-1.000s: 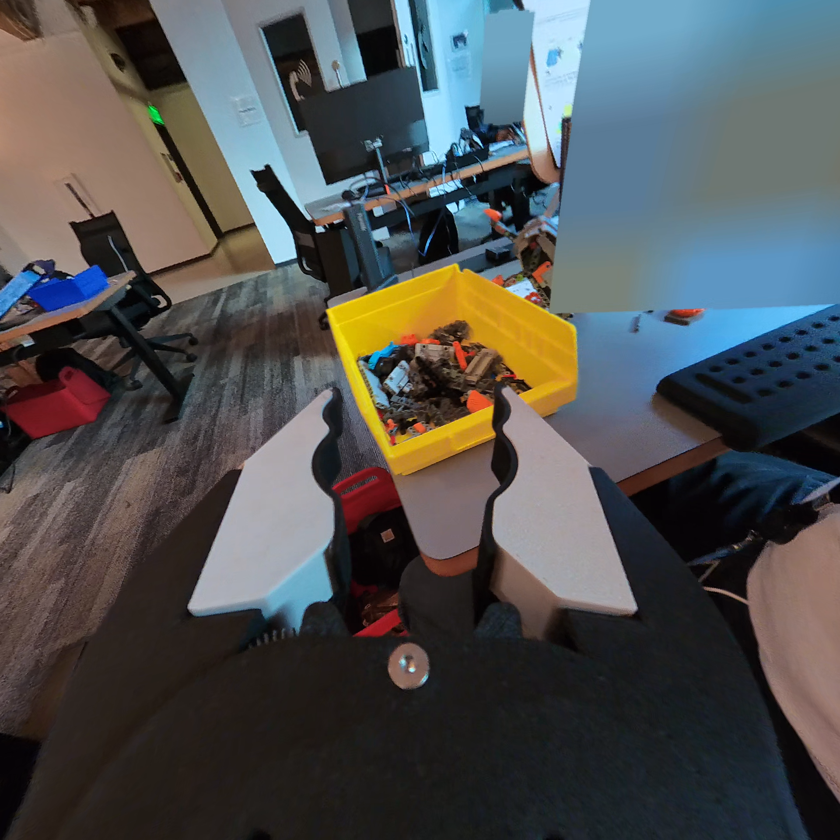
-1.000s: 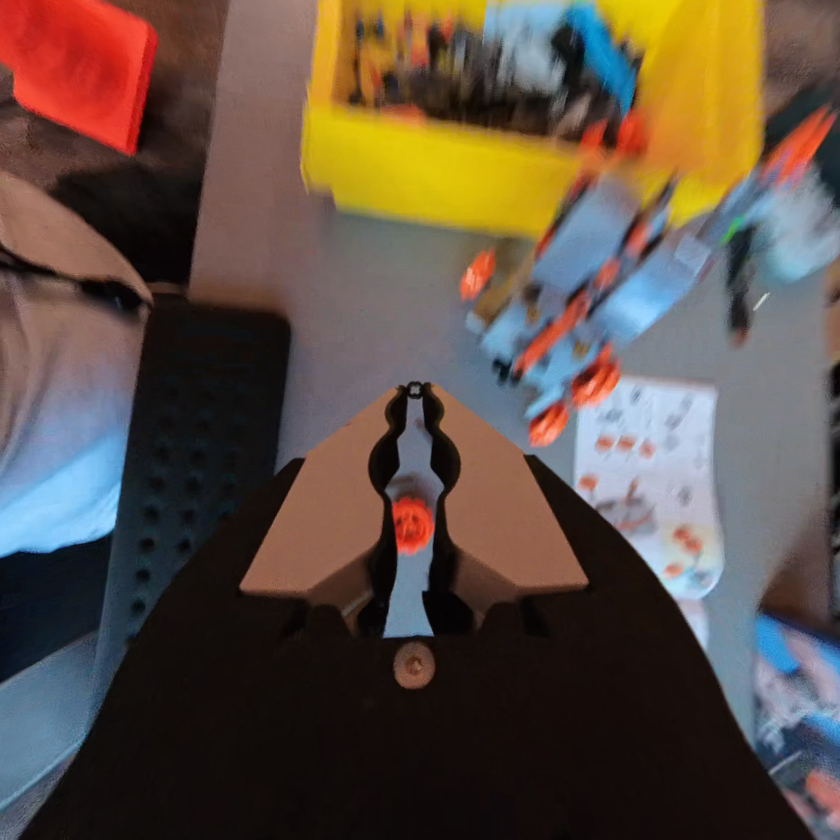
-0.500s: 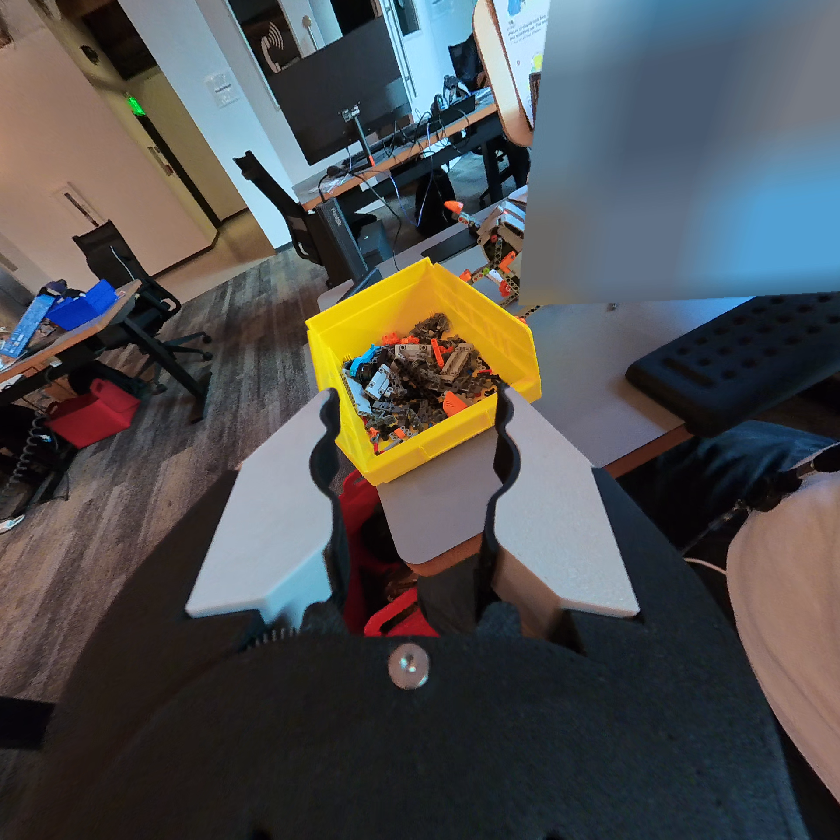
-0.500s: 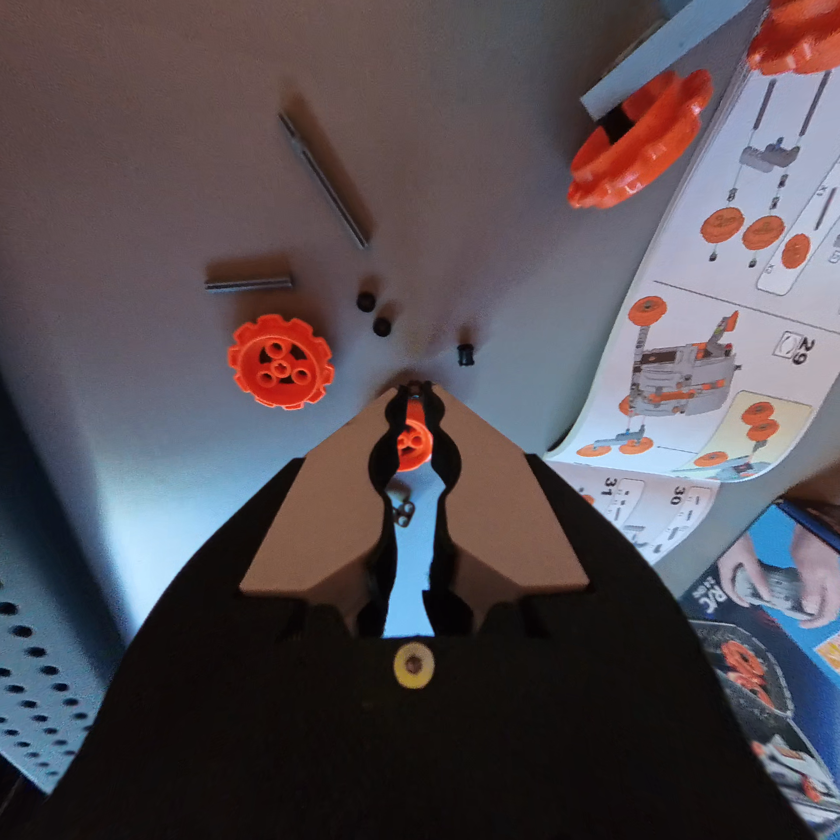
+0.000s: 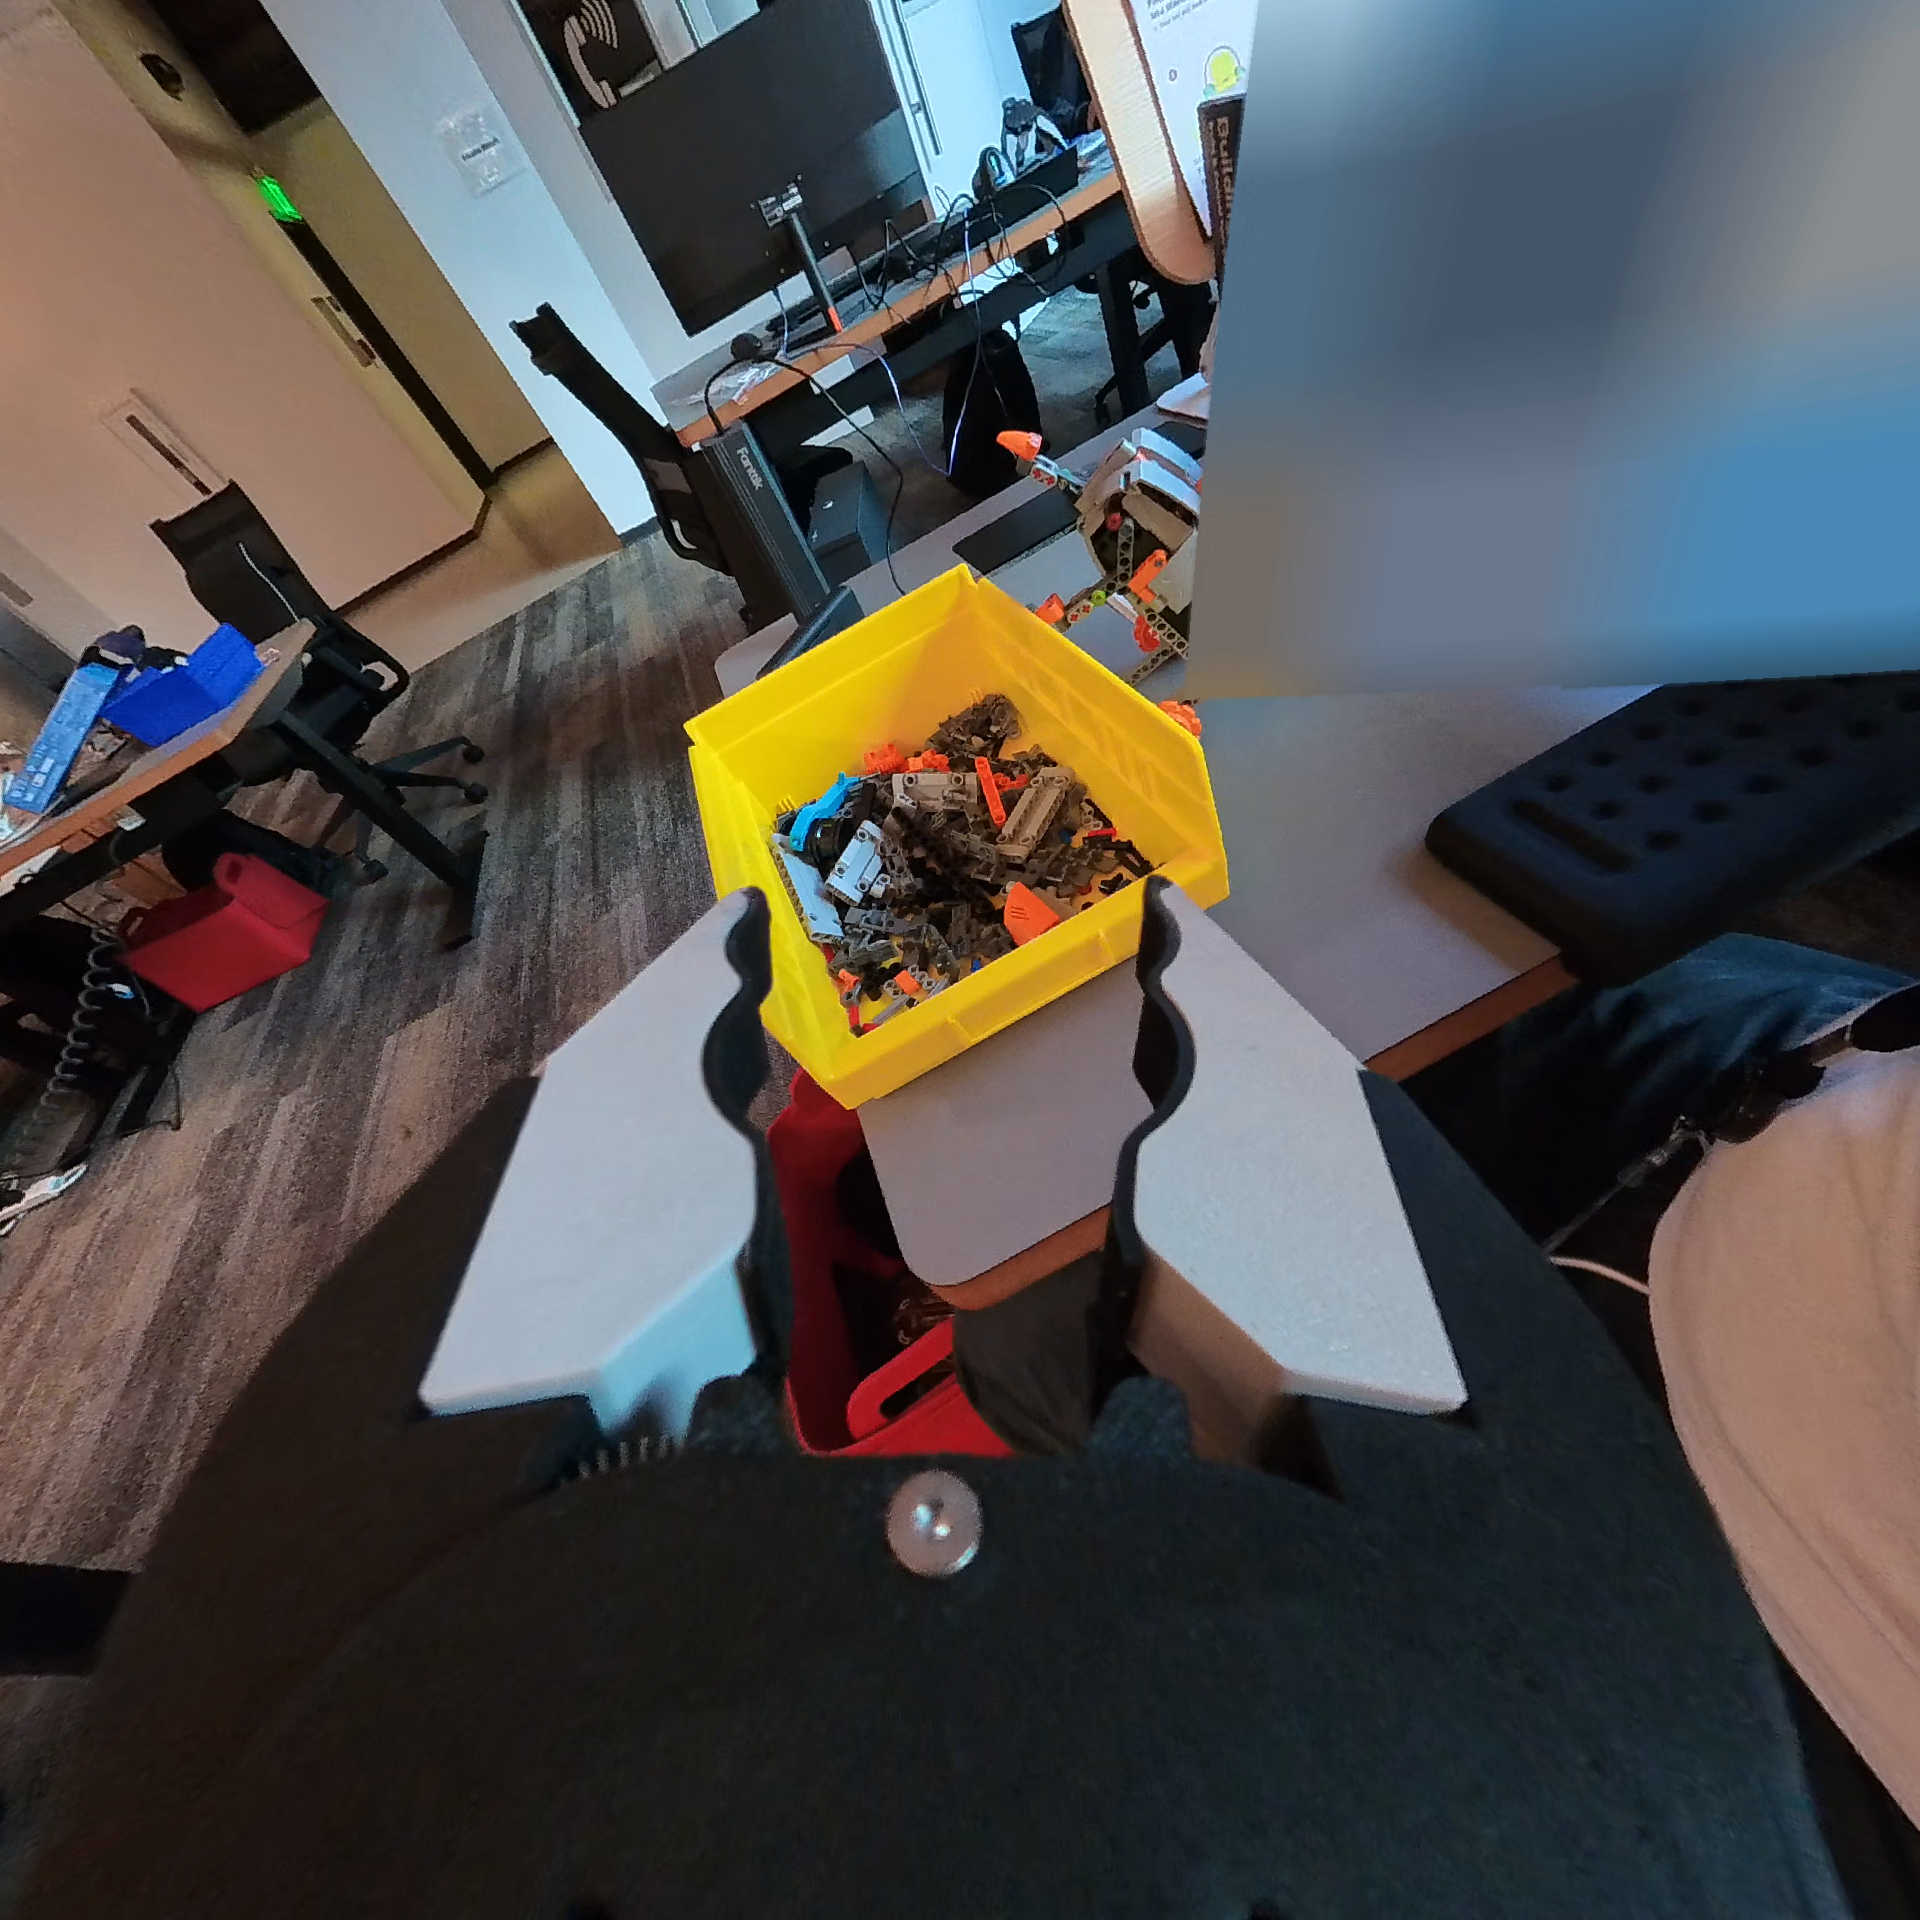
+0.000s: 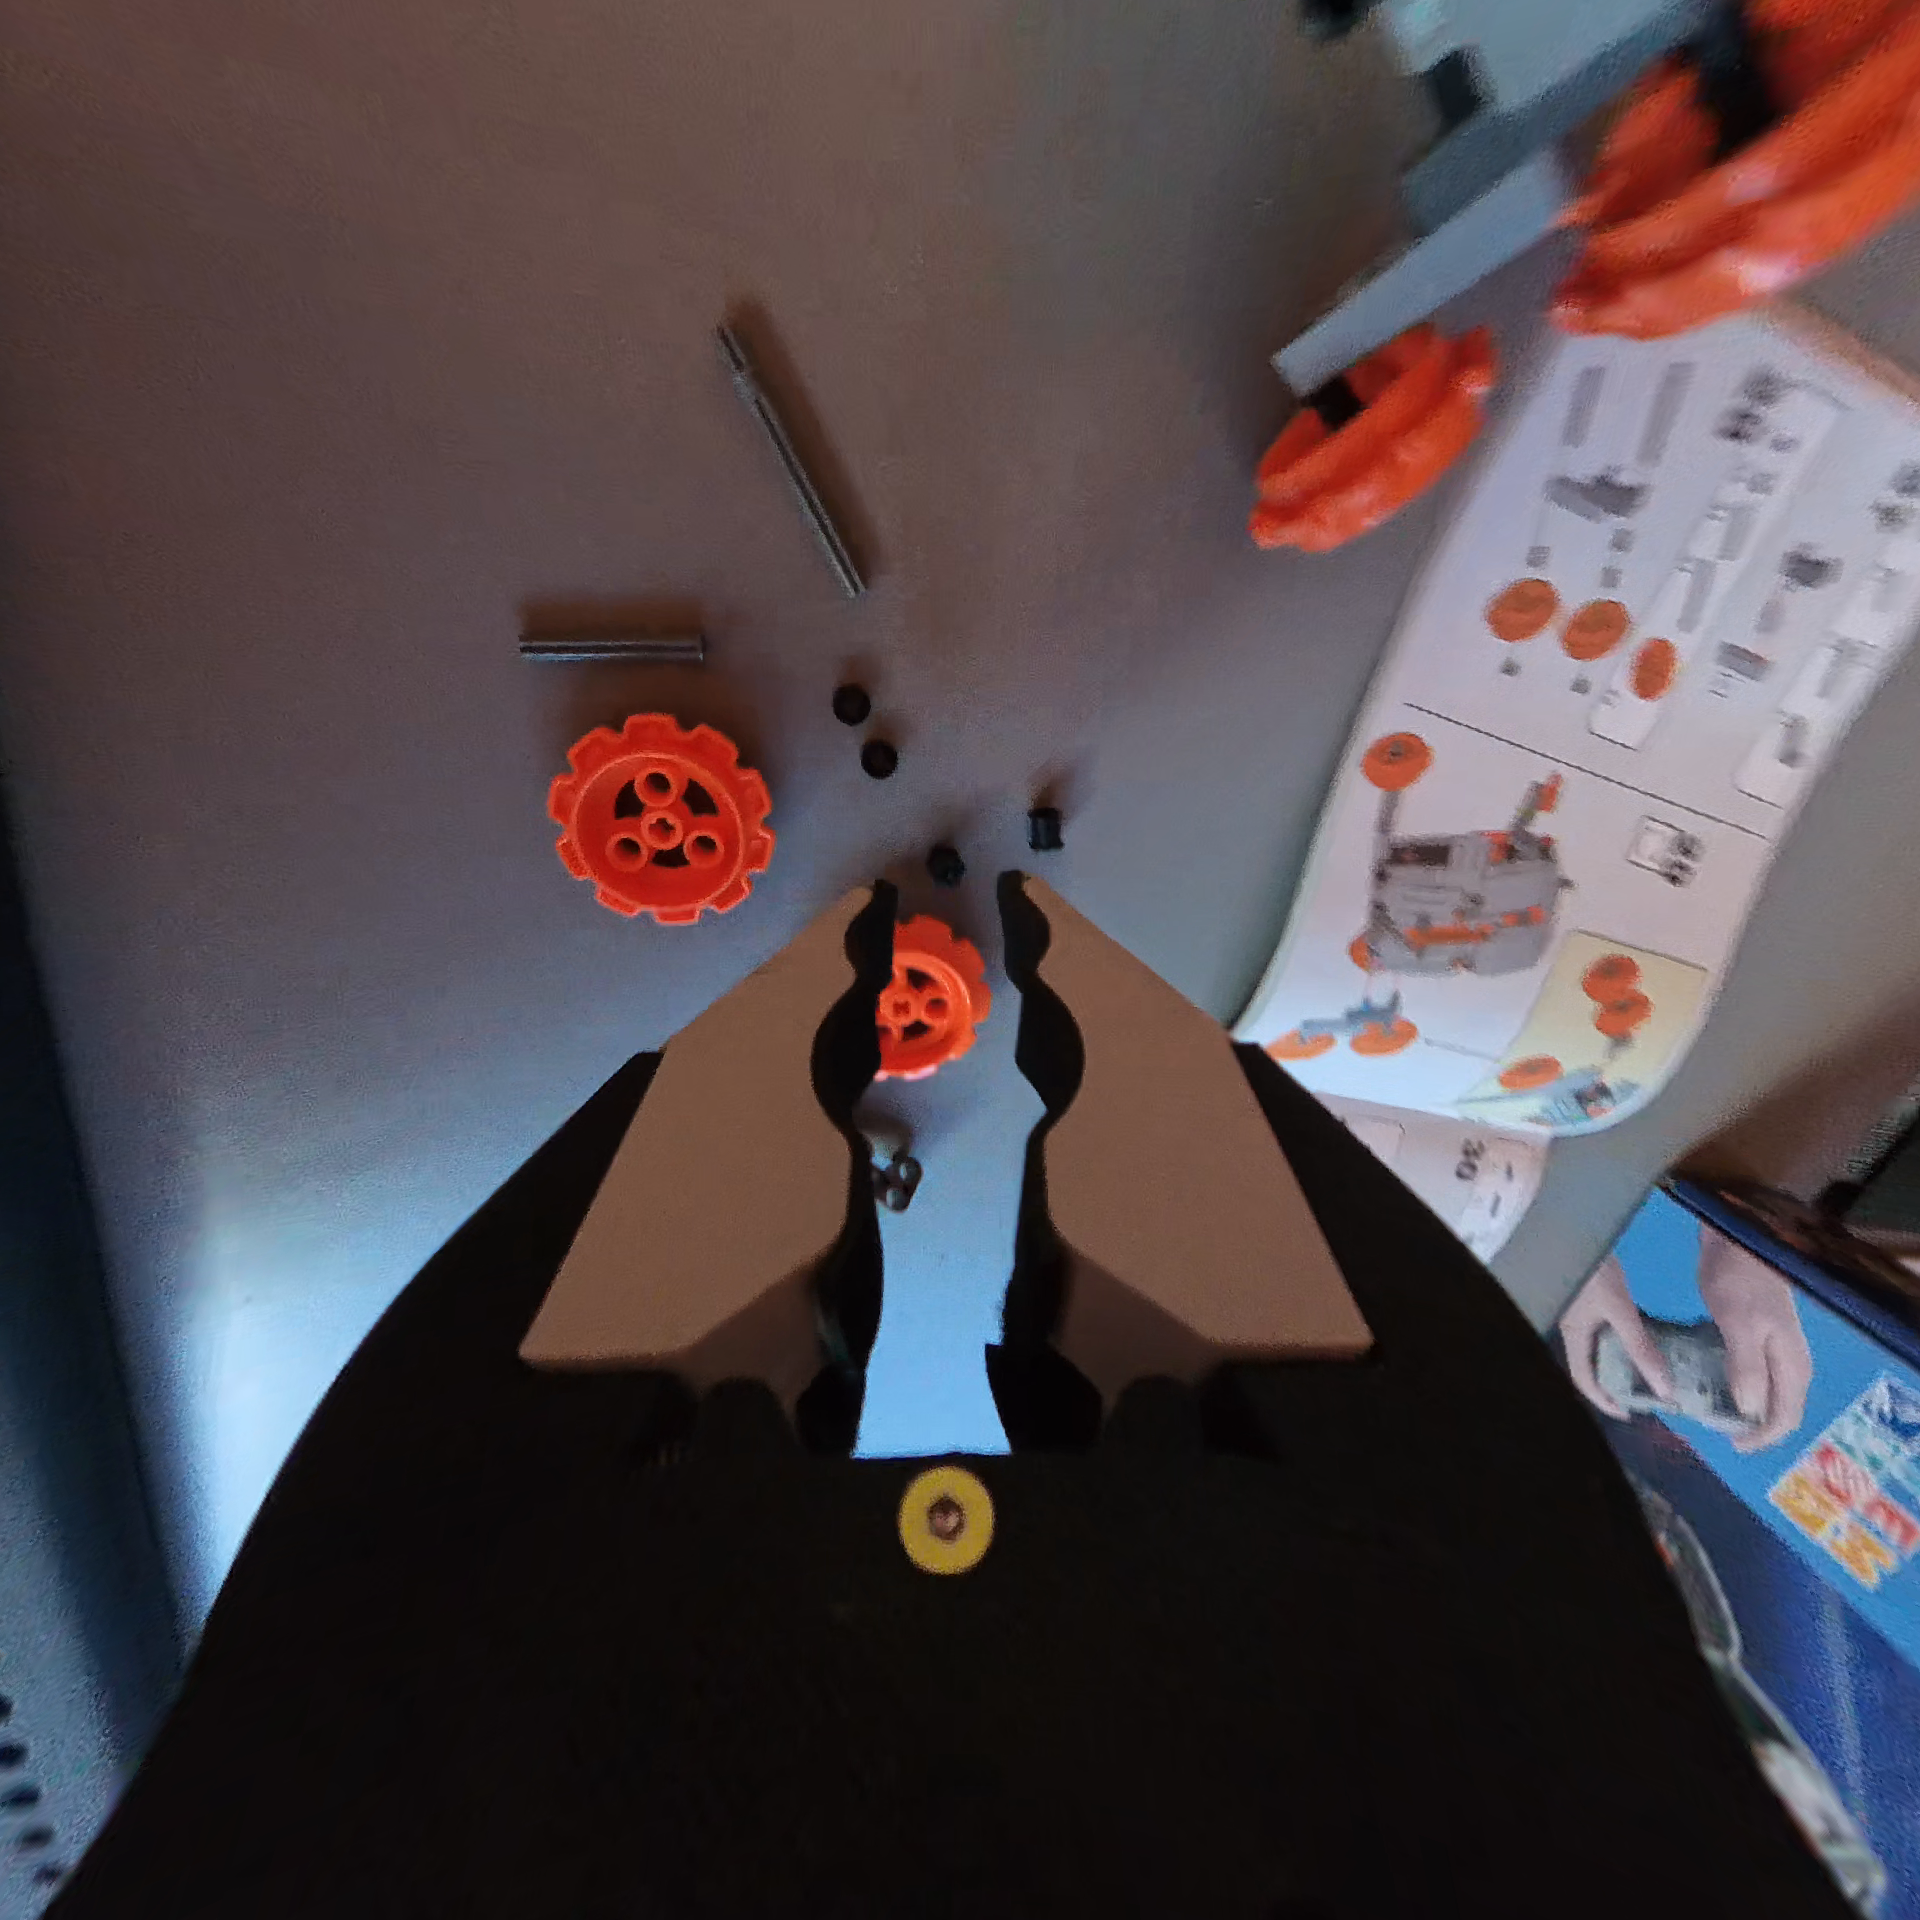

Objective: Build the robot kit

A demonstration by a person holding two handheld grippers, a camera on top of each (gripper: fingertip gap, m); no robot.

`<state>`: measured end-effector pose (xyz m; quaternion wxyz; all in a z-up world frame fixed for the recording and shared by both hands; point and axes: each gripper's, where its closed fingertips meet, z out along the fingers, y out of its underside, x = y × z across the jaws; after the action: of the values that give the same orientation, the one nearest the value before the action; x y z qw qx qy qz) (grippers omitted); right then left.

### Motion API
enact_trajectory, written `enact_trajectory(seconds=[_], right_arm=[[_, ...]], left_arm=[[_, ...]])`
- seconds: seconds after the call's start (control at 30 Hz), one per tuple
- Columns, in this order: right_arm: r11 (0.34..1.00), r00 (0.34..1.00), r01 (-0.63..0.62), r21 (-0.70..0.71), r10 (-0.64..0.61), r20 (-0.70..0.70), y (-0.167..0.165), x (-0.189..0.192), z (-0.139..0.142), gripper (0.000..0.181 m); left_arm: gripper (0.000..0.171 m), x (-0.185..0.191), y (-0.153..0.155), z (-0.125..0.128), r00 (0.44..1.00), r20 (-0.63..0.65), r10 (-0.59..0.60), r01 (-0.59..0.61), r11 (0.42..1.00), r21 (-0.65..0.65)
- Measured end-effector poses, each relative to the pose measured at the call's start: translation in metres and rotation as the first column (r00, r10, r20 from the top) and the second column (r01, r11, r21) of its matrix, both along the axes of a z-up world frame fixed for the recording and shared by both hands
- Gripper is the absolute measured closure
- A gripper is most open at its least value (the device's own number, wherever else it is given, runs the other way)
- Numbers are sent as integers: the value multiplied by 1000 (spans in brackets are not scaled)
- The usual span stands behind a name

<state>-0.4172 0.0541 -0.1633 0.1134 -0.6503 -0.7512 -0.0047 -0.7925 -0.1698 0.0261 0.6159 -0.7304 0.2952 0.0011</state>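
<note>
Hovering off the near corner of the grey surface [image 5: 1351, 831], the left gripper [image 5: 945, 925] has its fingers [image 5: 665, 1143] spread wide with nothing between them but air. Straight ahead of it sits a yellow bin [image 5: 1049, 1023] heaped with small grey, black and orange building pieces [image 5: 935, 862]. Below that corner, on the floor, a red container [image 5: 894, 1392] shows through the gap. Right of the bin lies a black perforated pad [image 5: 1683, 800], and behind the bin stands part of a grey and orange model [image 5: 1132, 540].

The right gripper [image 6: 940, 883] points down at the same surface [image 6: 312, 364], fingers [image 6: 1164, 1122] parted a little and gripping nothing. A small orange gear wheel [image 6: 930, 1003] lies flat on the surface in the gap, close against the left finger; I cannot tell whether it touches. A tiny black pin [image 6: 945, 862] lies just past the fingertips.

Only the right wrist view shows the loose parts: left of the small wheel a larger orange gear wheel [image 6: 660, 816], beyond it two grey axles [image 6: 613, 646] and three more black pins [image 6: 852, 704]. Right of the wheel curls an instruction sheet [image 6: 1558, 831], with a blue box [image 6: 1766, 1455] nearer the camera. Only the left wrist view shows the bin, the office floor and the far desks.
</note>
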Motion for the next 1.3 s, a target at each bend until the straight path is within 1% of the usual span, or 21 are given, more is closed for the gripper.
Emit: enact_trajectory(seconds=[0.1,0.17,0.23,0.3,0.37,0.43,0.47,0.5,0.57,0.6,0.67,0.7,0.73,0.77,0.8,0.83,0.87,0.97,1.03,1.17,1.3], right_arm=[[993,971,74,94,-50,-236,3,4,44,159],[973,904,161,167,-77,-420,6,16,80,155],[934,789,278,224,-88,-609,10,36,117,152],[873,627,419,249,-80,-775,18,67,150,143],[813,478,539,222,-78,-875,25,104,170,140],[771,323,623,131,-101,-941,33,139,178,129],[770,252,633,76,-113,-961,35,152,177,127],[767,191,640,35,-115,-975,37,163,175,127],[746,102,666,10,-78,-992,41,183,167,127],[721,58,693,-2,-59,-997,44,193,161,131],[695,-6,718,-39,-50,-999,43,205,155,149],[684,-16,727,-59,-69,-997,43,208,153,156],[678,-3,734,-49,-70,-998,42,209,152,162],[682,26,731,-20,-57,-998,39,208,152,177],[685,59,728,12,-44,-997,36,207,152,181],[672,93,739,45,-35,-995,36,209,152,181],[654,141,751,87,-30,-990,36,210,151,181],[607,331,751,260,-5,-944,37,209,144,181],[595,408,734,329,2,-913,37,204,137,181],[633,474,685,361,-11,-880,37,189,123,181],[649,501,659,380,-2,-865,35,182,119,181]], left_arm=[[101,0,5,-3,1000,9,-1,1,1000,-9],[101,-1,11,-4,1000,15,3,-3,1000,-14],[101,1,18,-4,1000,31,-2,2,1000,-13],[101,3,28,0,999,49,-2,2,1000,-6],[101,6,38,4,998,67,-3,3,1000,7],[102,10,50,11,996,89,-4,3,1000,21],[102,12,57,14,995,99,-1,-2,1000,28],[102,14,63,17,994,107,5,-9,999,35],[102,17,76,22,992,122,22,-28,998,49],[102,19,82,24,991,131,36,-43,998,54],[102,24,93,27,987,152,55,-65,996,62],[103,27,97,27,985,166,57,-69,995,65],[103,31,102,27,982,179,59,-73,995,68],[104,34,107,26,980,191,63,-77,995,68],[104,38,111,25,977,203,67,-82,994,67],[105,42,115,24,975,214,69,-85,994,66],[105,46,119,24,972,223,69,-86,994,65],[106,57,127,25,971,228,70,-85,995,58],[107,61,131,27,974,214,78,-92,994,58],[107,68,133,35,975,205,81,-97,993,69],[108,71,131,41,976,204,80,-97,993,74]])
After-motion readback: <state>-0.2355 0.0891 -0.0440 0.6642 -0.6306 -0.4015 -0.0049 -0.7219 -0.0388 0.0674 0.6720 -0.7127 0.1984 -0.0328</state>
